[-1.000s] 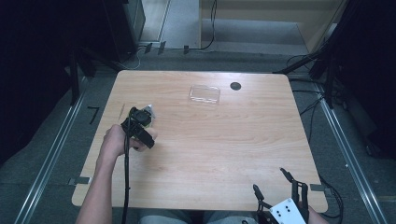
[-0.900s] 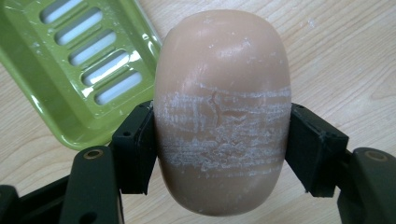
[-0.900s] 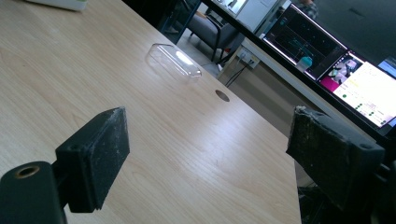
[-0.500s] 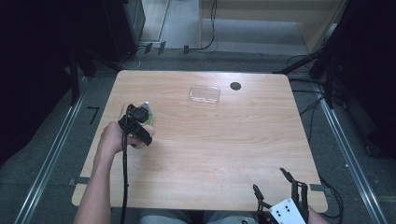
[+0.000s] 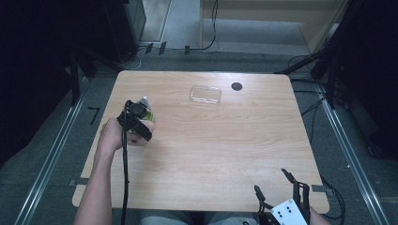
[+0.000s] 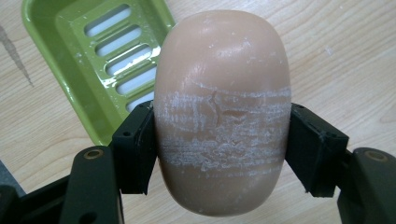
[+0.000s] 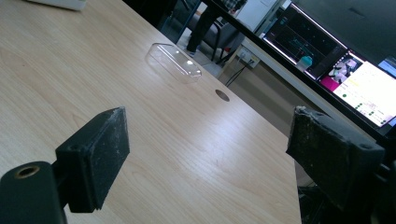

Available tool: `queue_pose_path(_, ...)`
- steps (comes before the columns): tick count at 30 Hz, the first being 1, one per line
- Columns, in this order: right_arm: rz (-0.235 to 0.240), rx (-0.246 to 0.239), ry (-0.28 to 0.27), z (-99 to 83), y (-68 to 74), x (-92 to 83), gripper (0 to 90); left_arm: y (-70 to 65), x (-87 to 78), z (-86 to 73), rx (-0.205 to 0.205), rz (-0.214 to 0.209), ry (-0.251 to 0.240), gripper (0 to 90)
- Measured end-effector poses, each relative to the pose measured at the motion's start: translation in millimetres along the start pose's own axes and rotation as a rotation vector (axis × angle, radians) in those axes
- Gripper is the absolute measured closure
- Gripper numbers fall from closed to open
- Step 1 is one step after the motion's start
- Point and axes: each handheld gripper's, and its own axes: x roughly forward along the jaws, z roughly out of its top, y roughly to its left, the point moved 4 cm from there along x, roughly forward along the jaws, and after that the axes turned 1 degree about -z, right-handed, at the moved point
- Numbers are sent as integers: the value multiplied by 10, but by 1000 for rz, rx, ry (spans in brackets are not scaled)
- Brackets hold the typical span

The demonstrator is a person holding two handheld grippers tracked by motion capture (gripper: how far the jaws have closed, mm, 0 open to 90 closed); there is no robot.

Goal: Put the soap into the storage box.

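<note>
Left gripper view, left claw (image 6: 219, 154) clamping rounded tan soap bar (image 6: 222, 112), whitish scuffs, right claw (image 7: 210, 163) released

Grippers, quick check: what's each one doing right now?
Left gripper: closed on the soap bar, just beside the green soap dish.
Right gripper: open, holding nothing, at the table's near edge.

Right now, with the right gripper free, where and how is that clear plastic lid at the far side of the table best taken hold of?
Grip the clear lid across its short width, on the two long side walls, coming straight down from above. It lies flat on the table as a low, rounded oblong, so its ends look too far apart and its top too smooth; the open right gripper probably spans the narrow way.
</note>
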Motion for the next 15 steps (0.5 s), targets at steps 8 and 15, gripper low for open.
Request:
queue_pose_path(8,1,3,0,-2,0,1,132,52,-25,63,-26,-5,-15,335)
queue_pose_path(15,3,1,-1,-2,0,3,132,113,-19,116,-46,6,-24,334)
